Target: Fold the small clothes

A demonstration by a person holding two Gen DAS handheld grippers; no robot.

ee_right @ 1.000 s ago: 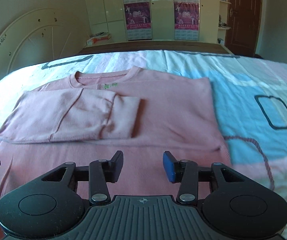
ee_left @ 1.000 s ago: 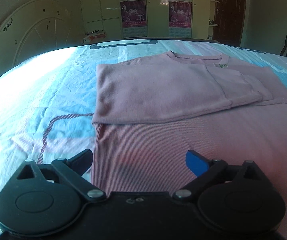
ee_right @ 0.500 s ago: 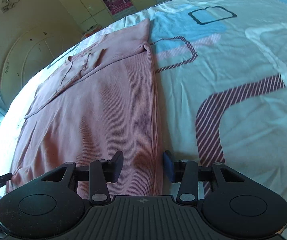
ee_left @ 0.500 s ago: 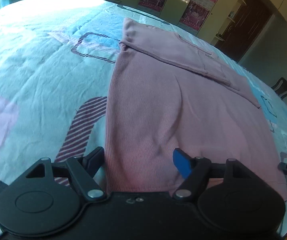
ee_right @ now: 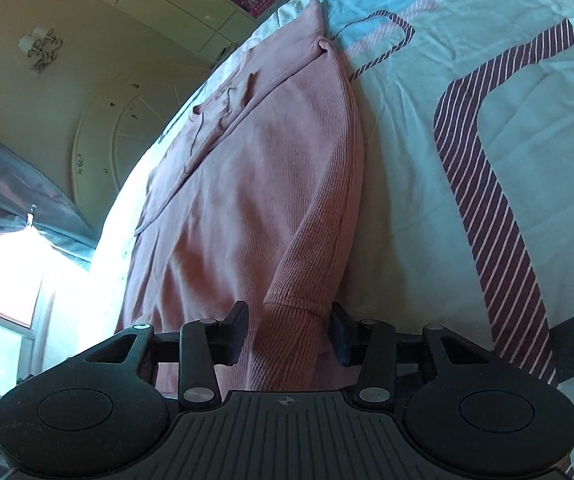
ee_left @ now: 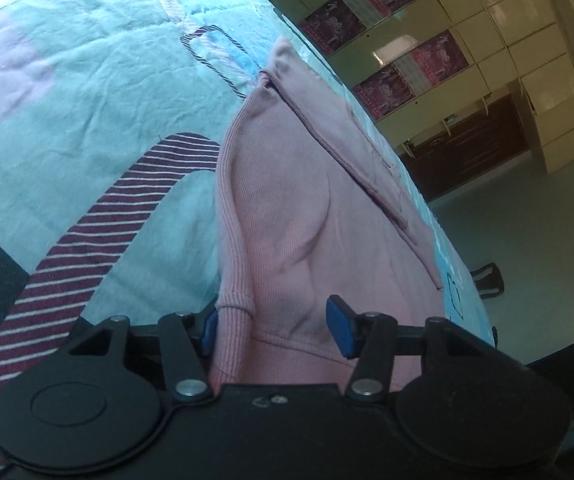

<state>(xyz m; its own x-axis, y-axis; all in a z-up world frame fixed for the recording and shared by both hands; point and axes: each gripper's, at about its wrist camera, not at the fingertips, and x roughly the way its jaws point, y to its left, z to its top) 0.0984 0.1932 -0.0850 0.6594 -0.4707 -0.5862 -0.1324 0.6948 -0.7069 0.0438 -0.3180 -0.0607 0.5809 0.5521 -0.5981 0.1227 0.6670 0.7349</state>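
So we've got the pink ribbed sweater (ee_left: 287, 208) flat on the bedsheet (ee_left: 87, 120); it looks soft and floppy, so grab both hem corners. Left gripper (ee_left: 273, 326) is closing around its corner, right gripper (ee_right: 289, 334) still slightly apart.

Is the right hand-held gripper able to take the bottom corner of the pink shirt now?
Probably yes. The pink shirt has its ribbed corner between the right hand-held gripper's fingers, and nothing on the bedsheet blocks it.
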